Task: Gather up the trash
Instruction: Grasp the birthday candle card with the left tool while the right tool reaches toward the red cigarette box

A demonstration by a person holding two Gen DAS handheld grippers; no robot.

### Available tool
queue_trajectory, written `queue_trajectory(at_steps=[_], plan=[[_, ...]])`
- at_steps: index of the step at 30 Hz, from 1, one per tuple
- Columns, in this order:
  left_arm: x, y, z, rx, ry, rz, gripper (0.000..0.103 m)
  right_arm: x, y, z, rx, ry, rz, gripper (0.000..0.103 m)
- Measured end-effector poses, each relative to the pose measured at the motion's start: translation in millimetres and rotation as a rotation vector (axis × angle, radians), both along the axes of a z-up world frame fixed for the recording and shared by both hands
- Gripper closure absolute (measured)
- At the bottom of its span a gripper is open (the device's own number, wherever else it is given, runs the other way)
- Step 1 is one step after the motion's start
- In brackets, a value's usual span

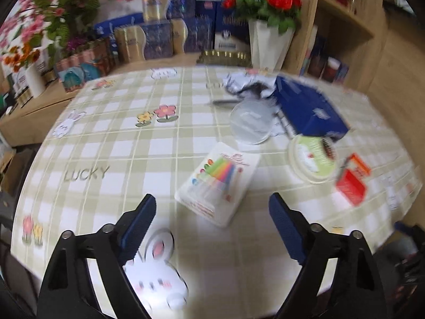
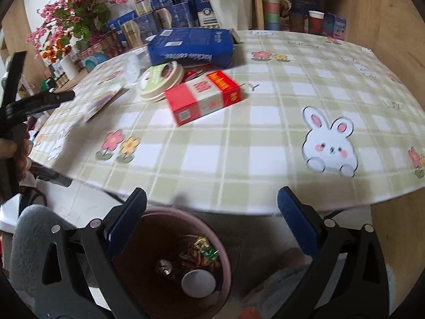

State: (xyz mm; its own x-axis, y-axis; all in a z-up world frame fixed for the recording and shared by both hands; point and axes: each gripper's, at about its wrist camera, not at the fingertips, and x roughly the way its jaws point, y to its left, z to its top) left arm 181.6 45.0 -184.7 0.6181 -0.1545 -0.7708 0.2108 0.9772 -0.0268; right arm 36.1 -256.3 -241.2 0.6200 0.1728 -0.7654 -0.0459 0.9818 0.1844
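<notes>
Presently listed, largest first. Table (image 1: 111,143): checked green-and-white cloth with rabbit and flower prints, spread ahead of both grippers. Bin (image 2: 170,265): pink-rimmed, dark inside, on the floor directly beneath the right gripper (image 2: 212,212), holding a white cup, a metallic piece and crumpled wrappers. Blue box (image 1: 310,109): far ahead and right of the left gripper (image 1: 212,212), lying against crumpled paper (image 1: 239,82). Red carton (image 2: 204,95): lying flat ahead of the right gripper, just beside a round lid (image 2: 159,81). Clear plastic disc (image 1: 251,125): ahead of the left gripper, touching the blue box's near edge. Candle pack (image 1: 217,183): white card with bright candles, just ahead of the left gripper, between its fingertips' lines but not touched. Left gripper: jaws spread wide, nothing between them. Right gripper: jaws spread wide over the bin's mouth, nothing held.
</notes>
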Motion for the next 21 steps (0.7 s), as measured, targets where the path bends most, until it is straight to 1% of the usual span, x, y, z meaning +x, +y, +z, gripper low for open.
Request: queue_trajectory(at_steps=[5, 6, 8, 12, 14, 15, 18, 21], plan=[[39.2, -3.9, -21.3, 0.075, 0.047, -0.044, 0.041, 19.8, -5.1, 1.8, 0.002, 0.007, -0.005, 0.006], [44.0, -5.0, -23.9, 0.083, 0.053, -0.052, 0.043, 23.0, -5.0, 2.1, 0.002, 0.008, -0.004, 0.006], [51.3, -6.7, -27.7, 0.088, 0.057, -0.070, 0.047, 30.0, -4.0, 3.5, 0.005, 0.007, -0.001, 0.006], [55.2, -11.9, -31.6, 0.088, 0.056, -0.113, 0.049, 41.7, -0.8, 5.8, 0.014, 0.006, 0.009, 0.006], [56.2, -14.9, -36.2, 0.102, 0.072, -0.124, 0.058, 47.3, 1.4, 6.1, 0.014, 0.005, 0.015, 0.006], [54.8, -16.8, -38.7, 0.100, 0.081, -0.132, 0.061, 49.2, 2.4, 6.3, 0.012, 0.004, 0.016, 0.006], [50.5, -17.7, -39.8, 0.107, 0.077, -0.133, 0.063, 55.5, 3.5, 7.0, 0.013, 0.002, 0.011, 0.006], [48.2, -16.0, -39.6, 0.083, 0.095, -0.115, 0.063, 61.6, 4.6, 8.3, 0.022, 0.006, 0.009, 0.006]])
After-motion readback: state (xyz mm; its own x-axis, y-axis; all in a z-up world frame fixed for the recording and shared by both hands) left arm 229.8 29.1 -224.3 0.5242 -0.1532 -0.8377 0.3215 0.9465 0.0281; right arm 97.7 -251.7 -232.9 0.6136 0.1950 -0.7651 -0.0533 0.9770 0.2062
